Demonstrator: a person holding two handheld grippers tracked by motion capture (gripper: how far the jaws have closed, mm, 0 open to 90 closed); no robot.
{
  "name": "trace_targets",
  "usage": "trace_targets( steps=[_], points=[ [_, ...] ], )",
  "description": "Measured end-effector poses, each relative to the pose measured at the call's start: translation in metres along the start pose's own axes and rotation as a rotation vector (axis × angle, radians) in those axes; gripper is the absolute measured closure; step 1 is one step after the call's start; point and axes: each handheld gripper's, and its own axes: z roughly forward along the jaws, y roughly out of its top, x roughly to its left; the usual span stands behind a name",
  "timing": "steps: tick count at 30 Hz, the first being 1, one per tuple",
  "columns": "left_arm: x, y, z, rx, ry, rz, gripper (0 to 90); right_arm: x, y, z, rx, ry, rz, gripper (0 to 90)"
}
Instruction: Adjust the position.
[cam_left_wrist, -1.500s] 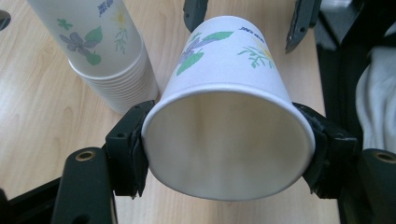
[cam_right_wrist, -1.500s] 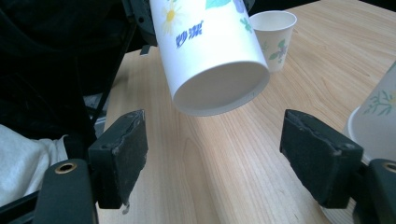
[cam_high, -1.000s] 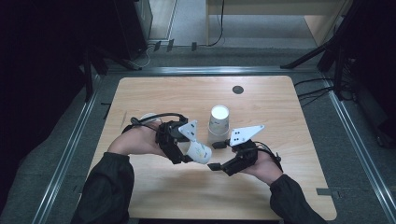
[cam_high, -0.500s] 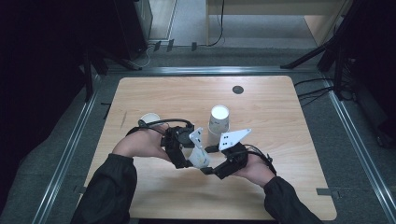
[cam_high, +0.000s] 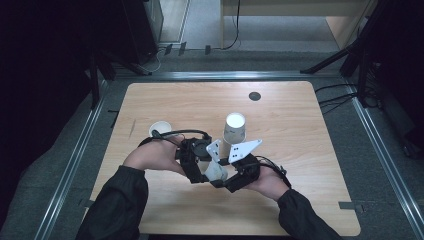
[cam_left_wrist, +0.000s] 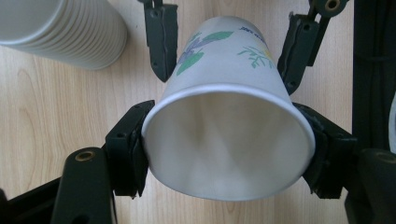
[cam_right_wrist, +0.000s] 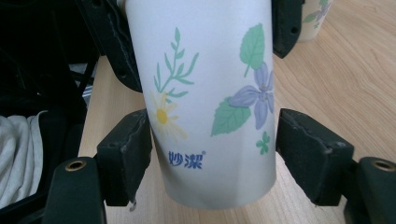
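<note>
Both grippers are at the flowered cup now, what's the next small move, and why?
Probably finish closing the right gripper on the cup. Its jaws have just been closing: the left pad touches the base end, the right pad shows a sliver of gap. The left gripper already clamps the rim end.

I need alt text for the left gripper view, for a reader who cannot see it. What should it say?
A flowered paper cup lies sideways with its open mouth toward the camera, clamped at the rim by the left gripper. The right gripper straddles its far end, above a light wooden table. A stack of white cups lies at upper left.
</note>
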Motion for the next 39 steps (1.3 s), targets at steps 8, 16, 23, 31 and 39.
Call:
trace_targets(
  steps=[8, 16, 23, 31, 39],
  points=[
    [-0.001, 0.000, -0.001, -0.019, 0.002, -0.003, 28.7, 0.002, 0.000, 0.000, 0.008, -0.007, -0.021, 33.7],
    [0.000, -0.003, -0.004, -0.067, 0.012, 0.017, 21.4, 0.004, 0.003, -0.003, 0.002, -0.023, -0.048, 33.7],
    [0.005, -0.012, -0.014, -0.191, 0.001, -0.046, 11.4, 0.002, 0.004, -0.012, -0.027, -0.043, -0.045, 33.6],
    [0.009, -0.029, -0.018, -0.297, -0.024, -0.110, 10.7, -0.001, 0.006, -0.026, -0.086, -0.055, -0.038, 33.6],
    [0.010, -0.056, -0.020, -0.440, -0.041, -0.191, 10.8, -0.002, 0.006, -0.034, -0.127, -0.048, -0.016, 33.6]
  ],
)
